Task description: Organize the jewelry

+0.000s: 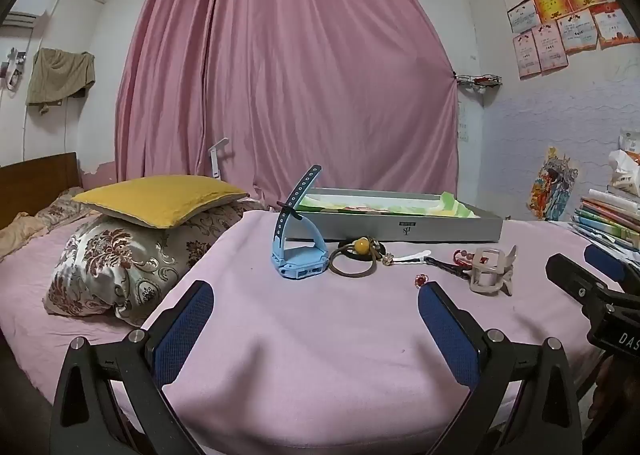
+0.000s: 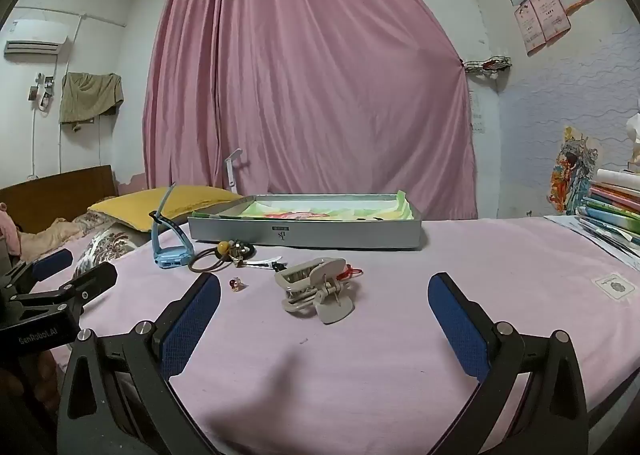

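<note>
On the pink-covered table lies a row of small items in front of a shallow grey box (image 1: 400, 229) (image 2: 304, 237). A blue watch (image 1: 298, 251) (image 2: 170, 247) stands at the left with its strap up. Beside it lies a brown hair tie with a yellow bead (image 1: 354, 257) (image 2: 218, 253), then a white clip (image 1: 412, 257) (image 2: 262, 263), a small red ring (image 1: 421, 279) (image 2: 235, 284) and a beige claw clip (image 1: 490, 269) (image 2: 316, 285). My left gripper (image 1: 316, 311) and right gripper (image 2: 324, 301) both stand open and hold nothing, short of the items.
A stack of books (image 1: 608, 215) (image 2: 616, 203) sits at the table's right edge. A bed with a yellow pillow (image 1: 160, 201) (image 2: 160, 201) and a patterned pillow (image 1: 112, 267) lies to the left. A pink curtain (image 1: 288, 75) hangs behind.
</note>
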The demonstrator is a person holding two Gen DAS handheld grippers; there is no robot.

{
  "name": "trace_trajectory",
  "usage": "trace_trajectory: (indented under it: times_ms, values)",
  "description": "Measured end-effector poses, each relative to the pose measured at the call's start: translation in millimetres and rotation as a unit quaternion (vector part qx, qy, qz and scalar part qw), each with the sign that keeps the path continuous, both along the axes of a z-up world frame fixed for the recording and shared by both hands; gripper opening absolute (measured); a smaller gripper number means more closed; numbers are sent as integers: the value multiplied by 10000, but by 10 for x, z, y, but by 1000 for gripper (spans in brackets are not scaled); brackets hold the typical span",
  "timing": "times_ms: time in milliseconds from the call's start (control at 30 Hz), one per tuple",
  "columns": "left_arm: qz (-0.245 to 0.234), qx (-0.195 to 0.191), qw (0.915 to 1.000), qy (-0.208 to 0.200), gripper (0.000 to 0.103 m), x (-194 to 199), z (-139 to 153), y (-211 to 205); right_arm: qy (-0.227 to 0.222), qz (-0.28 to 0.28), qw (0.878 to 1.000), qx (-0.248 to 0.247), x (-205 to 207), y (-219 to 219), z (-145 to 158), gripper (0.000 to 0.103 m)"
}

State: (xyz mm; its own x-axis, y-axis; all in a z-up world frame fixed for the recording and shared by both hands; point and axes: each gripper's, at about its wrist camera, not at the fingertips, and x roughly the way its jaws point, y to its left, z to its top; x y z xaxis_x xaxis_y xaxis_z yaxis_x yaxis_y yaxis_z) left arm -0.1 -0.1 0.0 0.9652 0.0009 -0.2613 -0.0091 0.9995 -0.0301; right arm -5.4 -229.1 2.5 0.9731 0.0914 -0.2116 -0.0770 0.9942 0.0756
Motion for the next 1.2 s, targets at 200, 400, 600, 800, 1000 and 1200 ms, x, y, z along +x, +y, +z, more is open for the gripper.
trace_trajectory:
  times_ms: [200,400,600,800,1000,1200]
  values:
    - [-1,-42,10000,14,103,1,0,6,6,-1,10000,0,1,1,-2,102]
    - [-5,-46,10000,9,103,1,-7,22,-8,-2,10000,-6,-2,-1,-1,102]
    - [7,-65,10000,16,103,1,-4,23,-8,-6,10000,-10,-6,1,3,102]
    - [-7,-71,10000,26,103,-11,19,36,-14,-4,10000,-12,13,9,1,102]
    - [-3,-72,10000,29,103,-12,27,38,-18,3,10000,-7,-13,-27,-4,102]
    - [-5,-59,10000,29,103,-14,32,40,-24,13,10000,-6,-8,-19,7,102]
